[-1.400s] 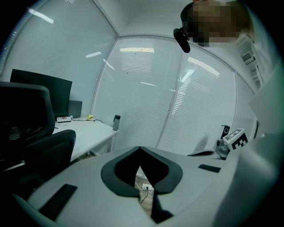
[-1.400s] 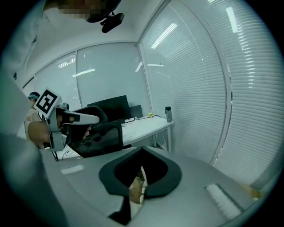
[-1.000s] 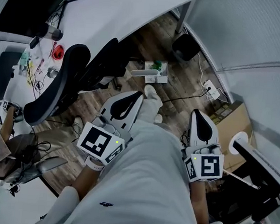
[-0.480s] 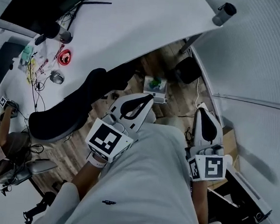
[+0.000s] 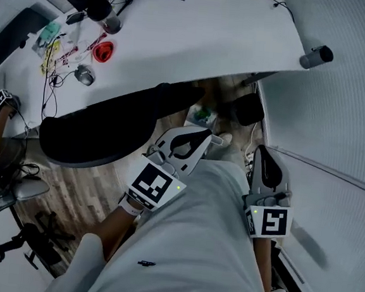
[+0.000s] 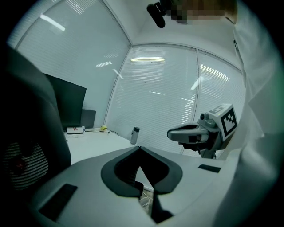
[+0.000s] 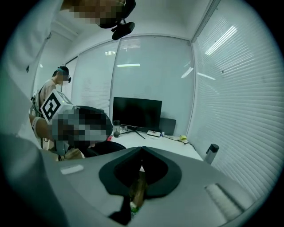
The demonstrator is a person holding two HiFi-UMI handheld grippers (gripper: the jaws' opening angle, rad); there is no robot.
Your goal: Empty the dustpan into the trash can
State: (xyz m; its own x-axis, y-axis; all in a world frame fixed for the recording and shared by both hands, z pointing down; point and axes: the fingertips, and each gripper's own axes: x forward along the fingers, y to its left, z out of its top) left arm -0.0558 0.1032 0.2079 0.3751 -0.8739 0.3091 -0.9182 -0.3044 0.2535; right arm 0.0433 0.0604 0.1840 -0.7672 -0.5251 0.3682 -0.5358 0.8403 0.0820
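Approach step; nothing grasped yet. Left gripper (image 5: 203, 139) and right gripper (image 5: 263, 154) both had jaws closed and empty. The probable dustpan (image 5: 201, 116) lay on the floor beyond them, by the desk (image 5: 198, 35) edge, with a dark trash can (image 5: 248, 108) to its right. Next move: reach down, open the jaws, take the handle.

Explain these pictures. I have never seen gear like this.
No robot: a person holds two white grippers, each carrying a black-and-white marker cube. The top-down picture comes from a camera on the person's head: the left gripper and right gripper point forward above a wood-patterned floor. The other two pictures come from a camera on each gripper, looking along its jaws. Both pairs of jaws are shut and hold nothing. Ahead stands a white desk bearing a grey bottle and a red round object, with a black office chair at its edge. I cannot make out a dustpan or trash can.
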